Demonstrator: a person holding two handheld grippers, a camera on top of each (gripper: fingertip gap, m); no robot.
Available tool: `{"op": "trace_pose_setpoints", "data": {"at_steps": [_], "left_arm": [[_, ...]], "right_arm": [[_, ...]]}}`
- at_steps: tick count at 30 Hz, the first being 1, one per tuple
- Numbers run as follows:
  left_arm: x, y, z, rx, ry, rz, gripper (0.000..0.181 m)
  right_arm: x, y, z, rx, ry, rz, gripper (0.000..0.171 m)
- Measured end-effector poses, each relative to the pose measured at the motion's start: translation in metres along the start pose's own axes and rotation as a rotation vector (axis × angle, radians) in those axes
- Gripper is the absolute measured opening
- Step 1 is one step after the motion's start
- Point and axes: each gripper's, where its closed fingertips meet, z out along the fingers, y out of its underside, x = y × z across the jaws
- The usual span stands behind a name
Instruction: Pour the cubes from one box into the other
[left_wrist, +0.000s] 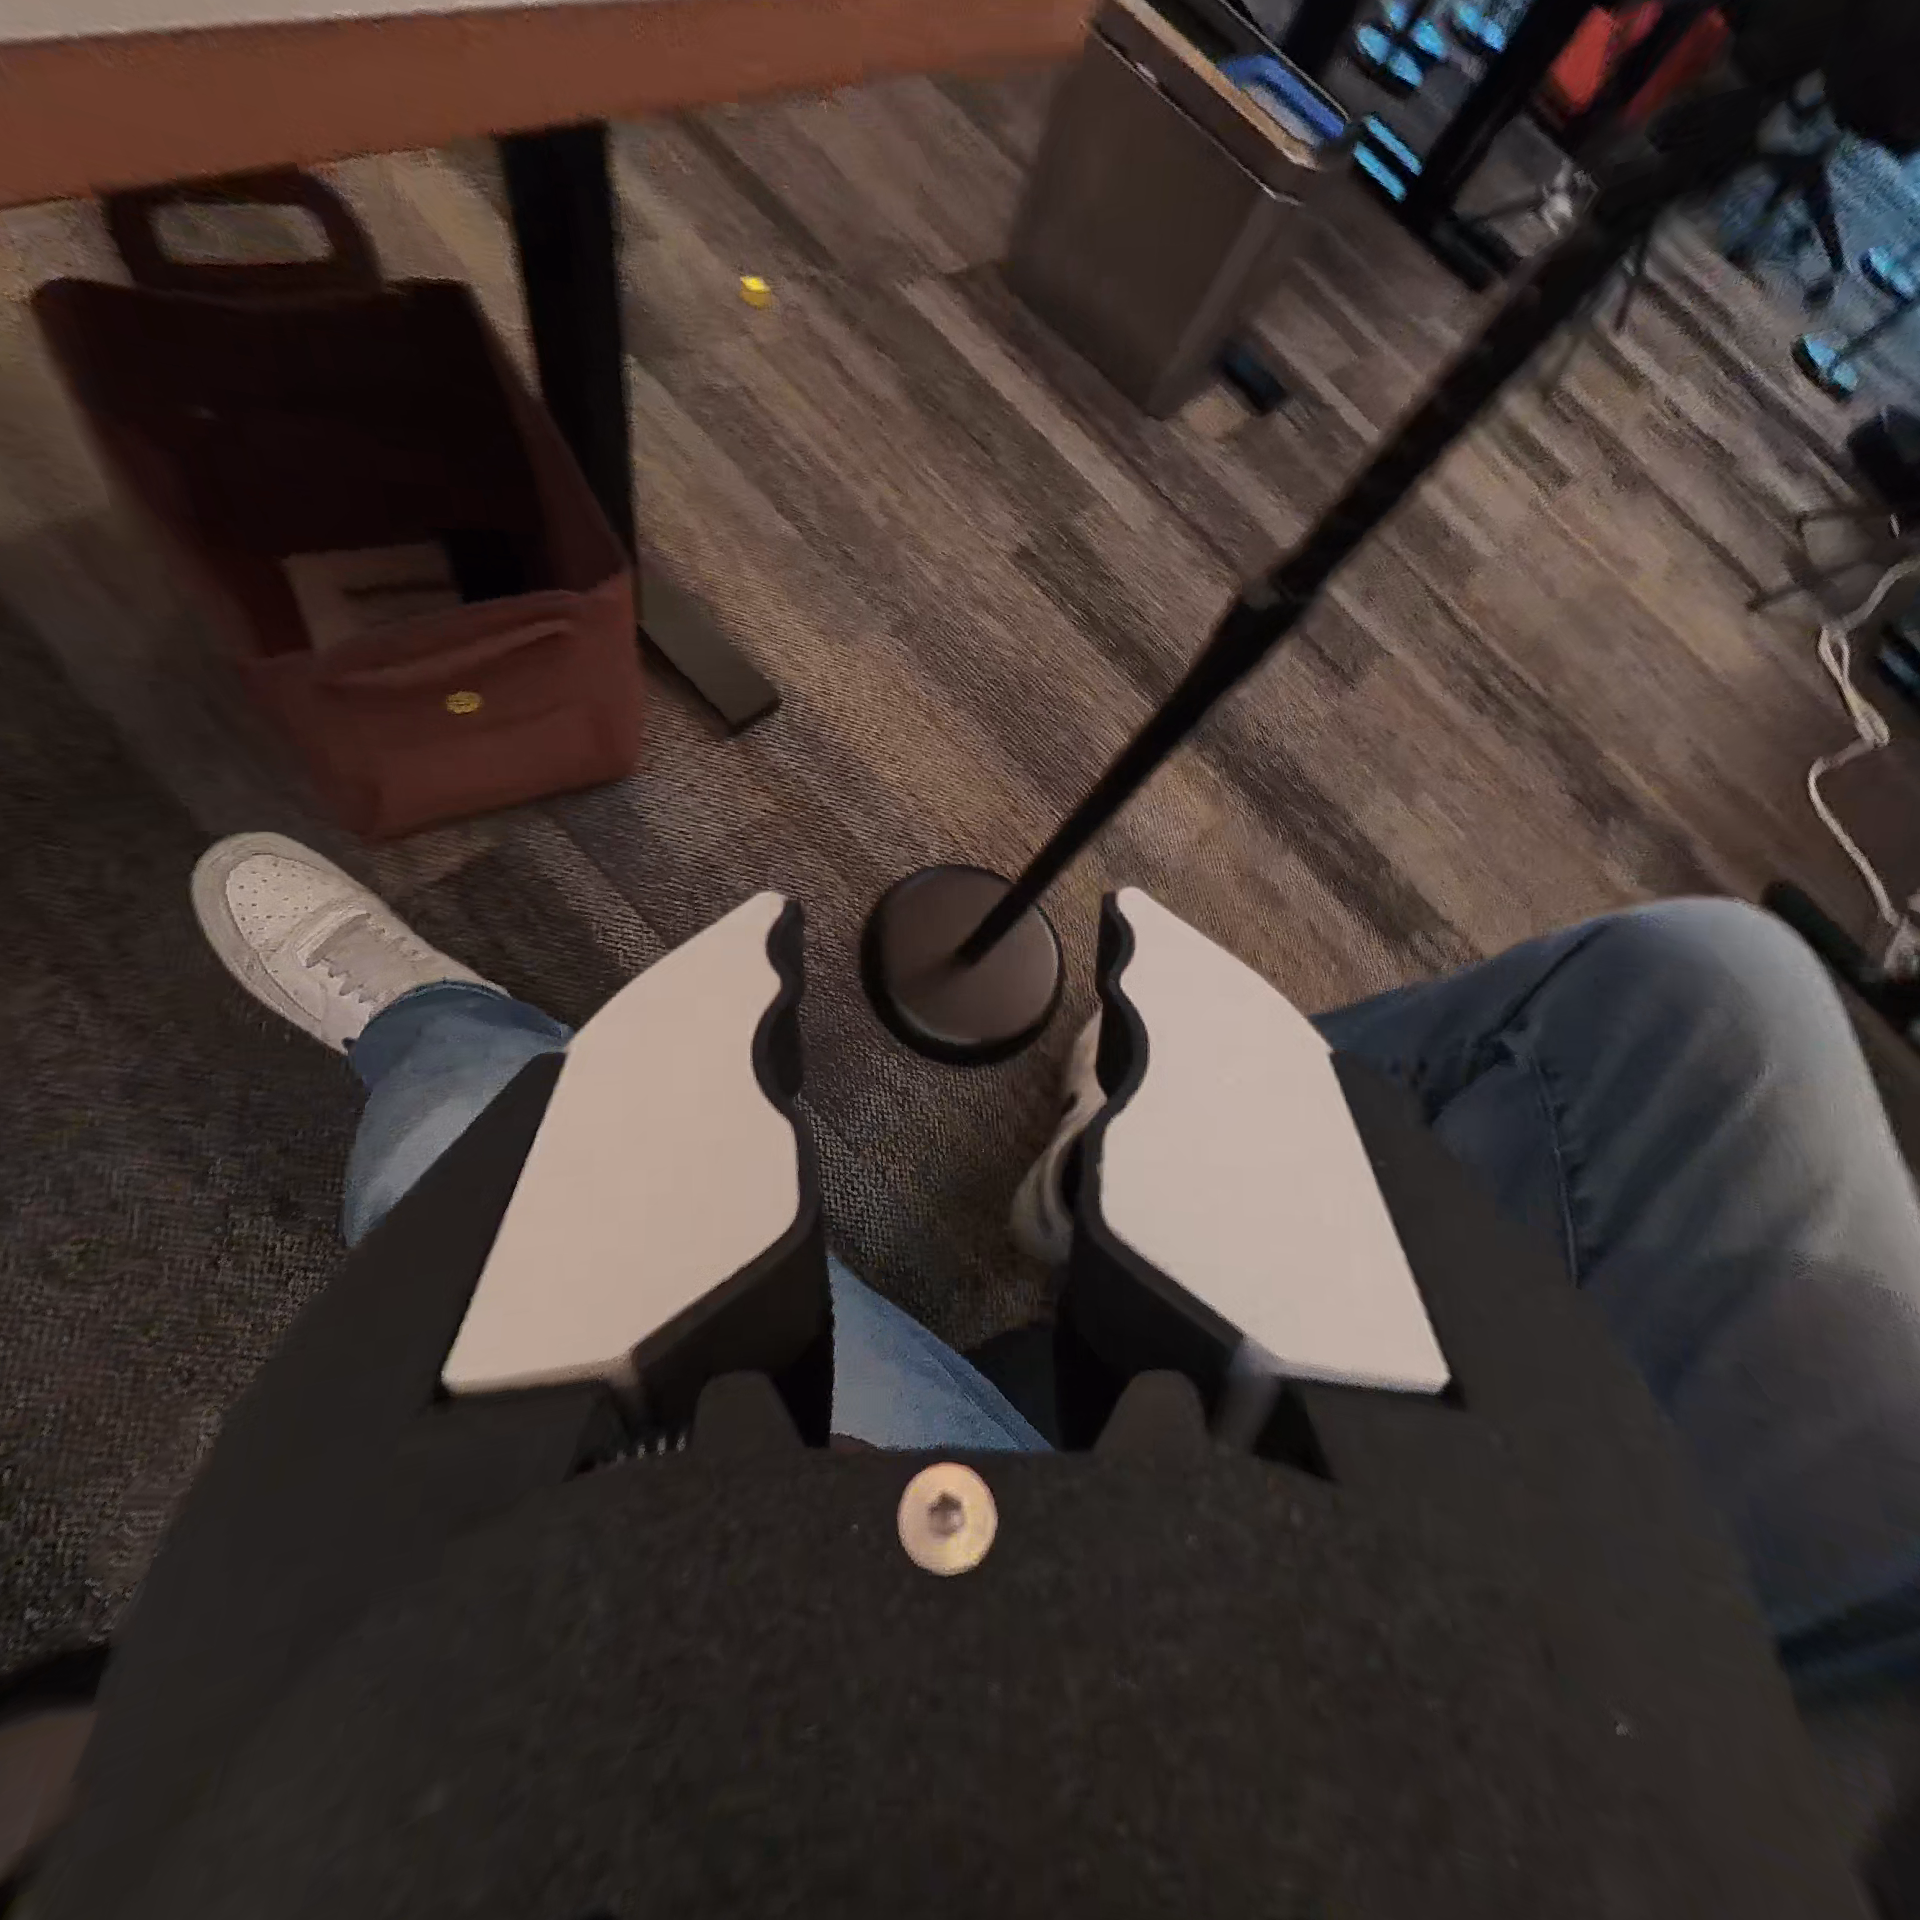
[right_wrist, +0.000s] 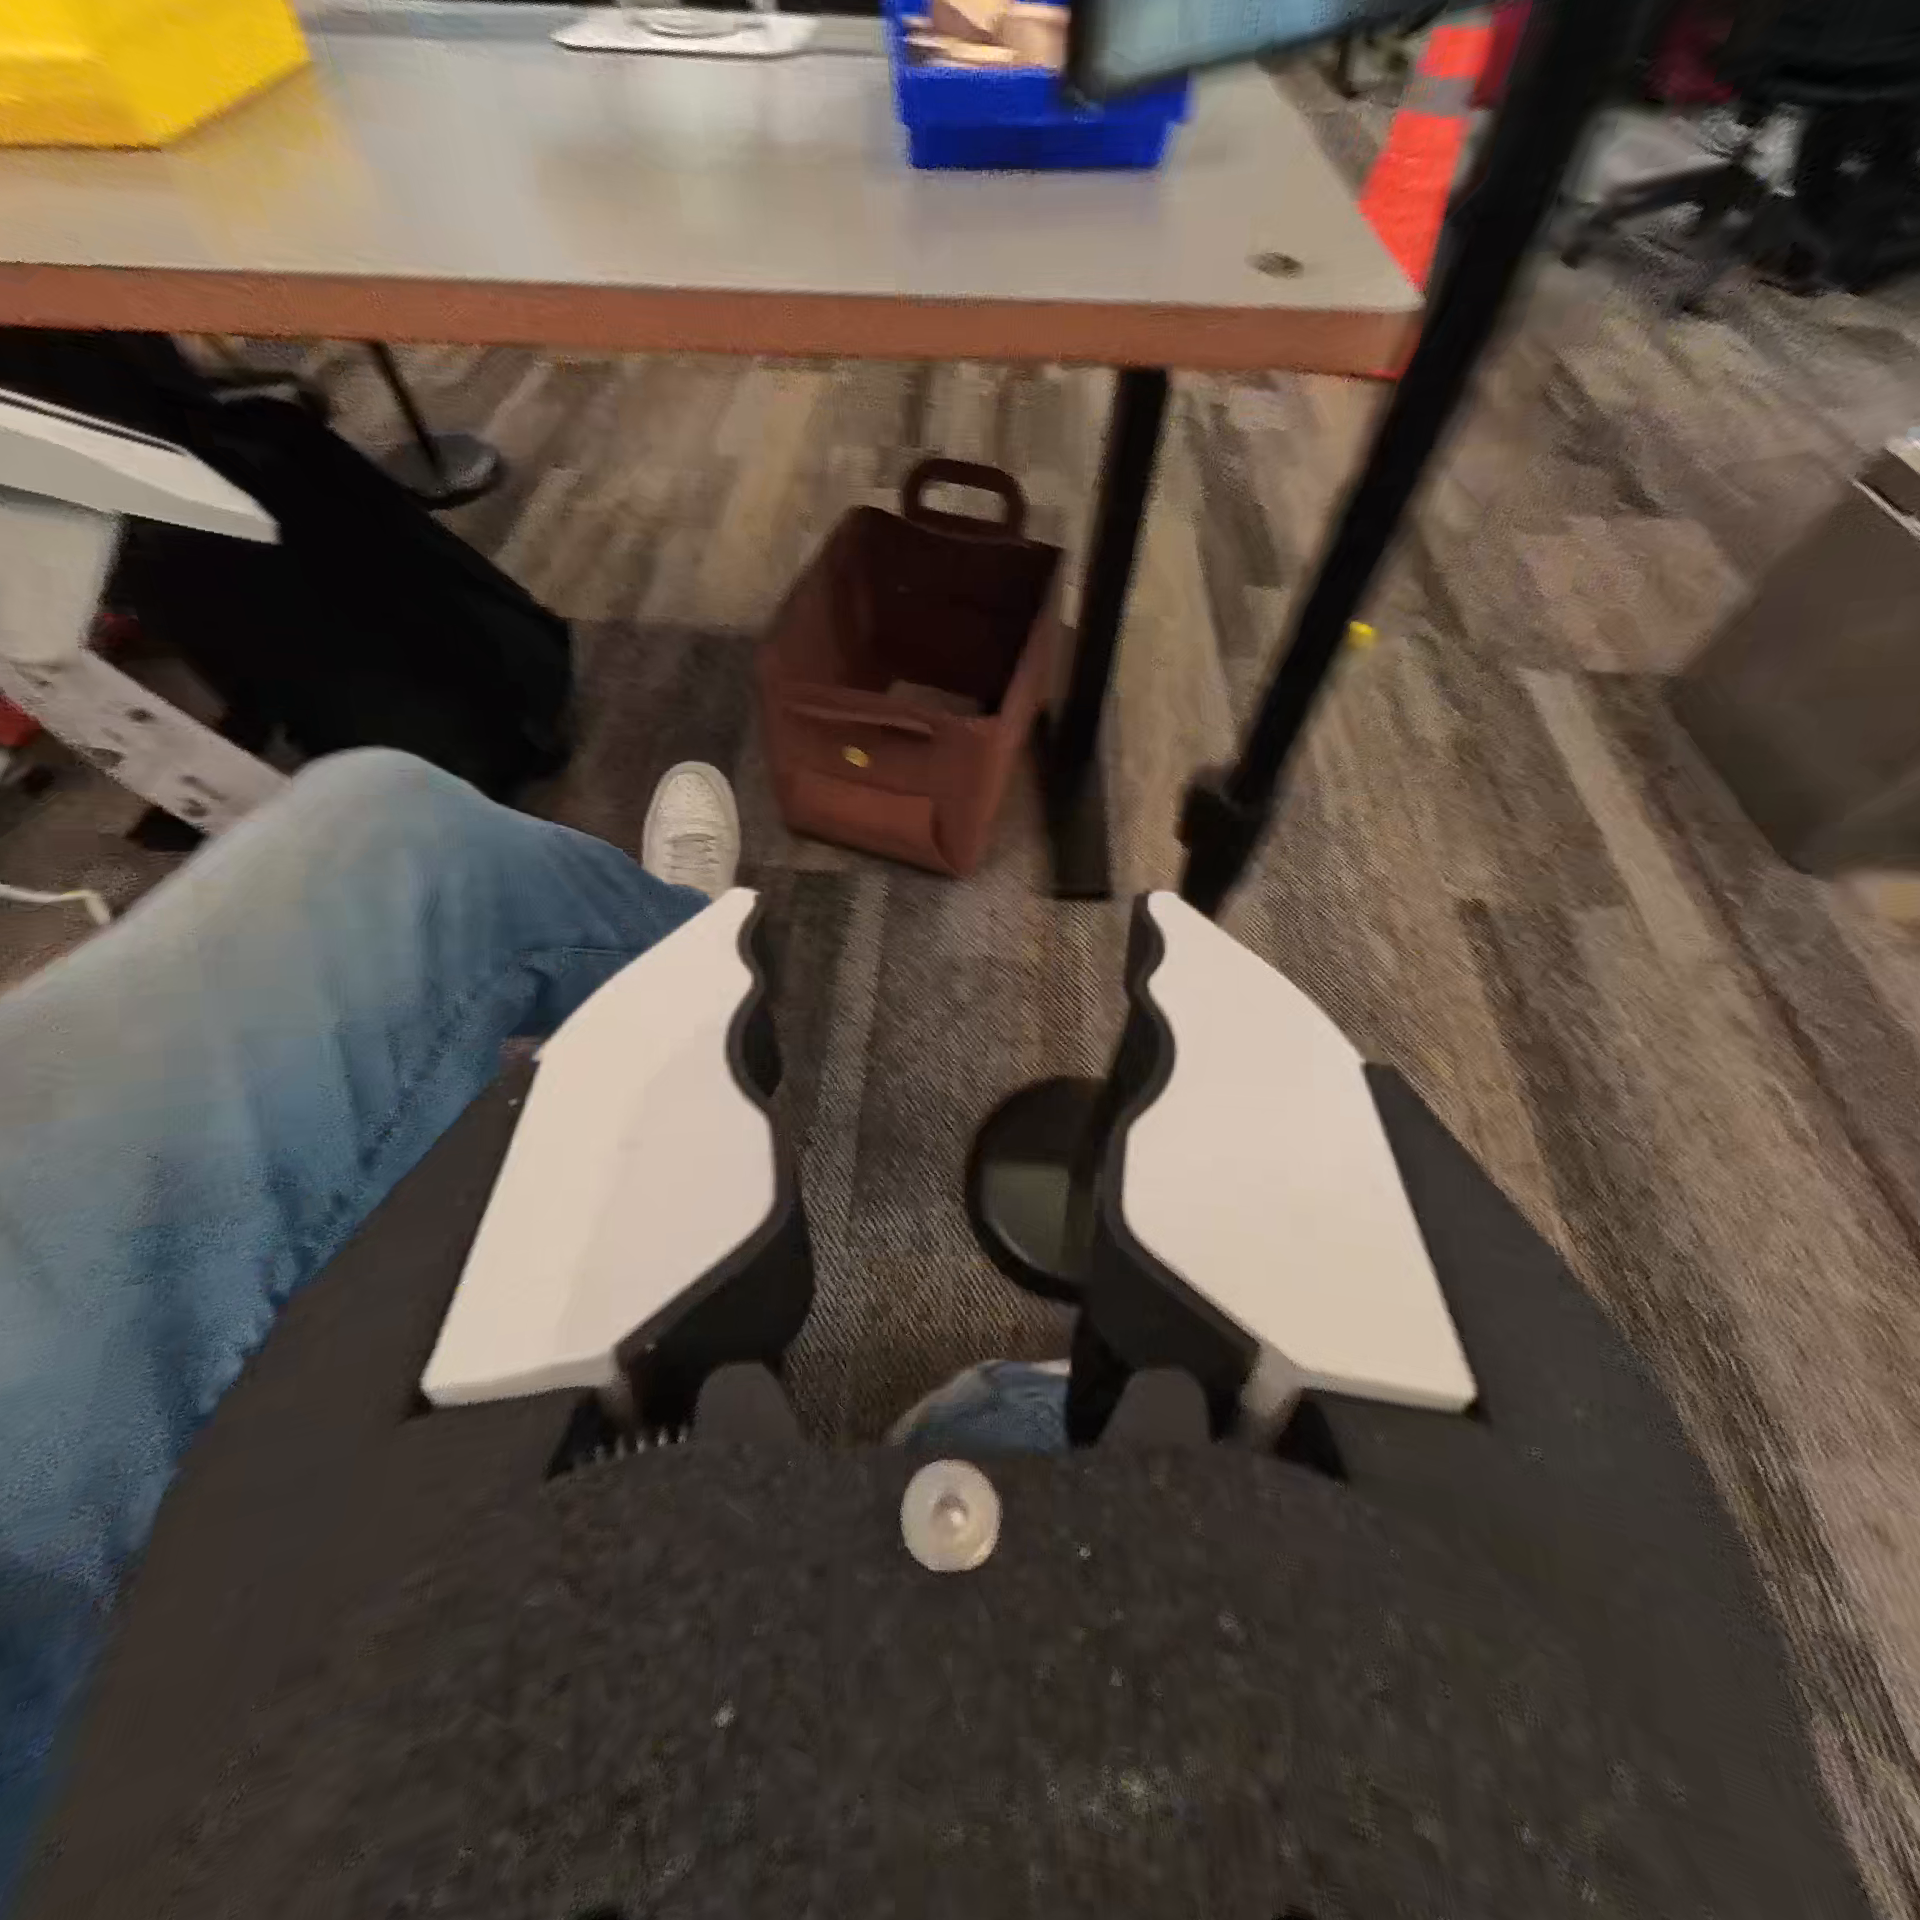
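**Blue and yellow boxes on the table, both grippers held low and empty**

Grey carpet fills the left wrist view, over which the left gripper (left_wrist: 951, 935) is held with its white fingers (left_wrist: 665, 1143) spread apart and nothing between them. Beyond the tips, the round black base (left_wrist: 961, 971) of a stand is seen, its pole rising to the upper right. A person's jeans-clad legs (left_wrist: 1621, 1195) and a white shoe (left_wrist: 312, 935) are seen on either side. A brown bag (left_wrist: 416, 665) is set on the floor under the table edge (left_wrist: 416, 114), beside a black table leg (left_wrist: 582, 343). A small yellow cube (left_wrist: 755, 291) is seen lying on the carpet well beyond the bag, and a grey bin (left_wrist: 1164, 229) stands farther right. Neither box is shown here.

In the right wrist view, the right gripper (right_wrist: 951, 925) is likewise held above the floor, fingers (right_wrist: 1278, 1174) apart and empty. On the grey tabletop (right_wrist: 675, 197) a blue box (right_wrist: 1029, 114) is seen at the far side, with pale contents too blurred to be identified, and a yellow box (right_wrist: 135, 62) is placed at the far left, well apart from it. The brown bag (right_wrist: 914, 707) and the yellow cube (right_wrist: 1361, 634) are seen below.
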Motion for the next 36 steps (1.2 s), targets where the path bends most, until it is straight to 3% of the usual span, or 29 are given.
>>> {"op": "trace_pose_setpoints", "data": {"at_steps": [4, 9, 12, 17, 20, 23, 27, 33, 36], "left_arm": [[0.087, 0.015, 0.02, -0.024, 0.085, 0.16, 0.054], [0.201, 0.05, 0.084, -0.127, 0.214, 0.357, 0.054], [0.272, 0.074, 0.146, -0.182, 0.337, 0.444, 0.053], [0.365, 0.097, 0.282, -0.242, 0.495, 0.471, 0.055], [0.387, 0.081, 0.356, -0.185, 0.485, 0.483, 0.054], [0.397, 0.051, 0.405, -0.174, 0.444, 0.457, 0.054], [0.407, -0.01, 0.405, -0.209, 0.353, 0.45, 0.054], [0.429, -0.103, 0.311, -0.397, 0.158, 0.344, 0.053], [0.446, -0.157, 0.282, -0.476, 0.063, 0.322, 0.053]], "right_arm": [[0.057, 0.039, -0.072, -0.038, 0.134, 0.145, 0.064], [0.139, 0.058, -0.125, -0.036, 0.268, 0.195, 0.065], [0.19, 0.081, -0.125, -0.08, 0.26, 0.212, 0.066], [0.291, 0.109, -0.099, -0.097, 0.249, 0.214, 0.065], [0.352, 0.119, -0.087, -0.084, 0.319, 0.202, 0.065], [0.396, 0.128, -0.082, -0.077, 0.359, 0.268, 0.065], [0.427, 0.118, -0.094, -0.115, 0.367, 0.286, 0.064], [0.439, 0.059, -0.15, -0.216, 0.217, 0.35, 0.061], [0.459, 0.032, -0.175, -0.241, 0.188, 0.495, 0.061]]}}
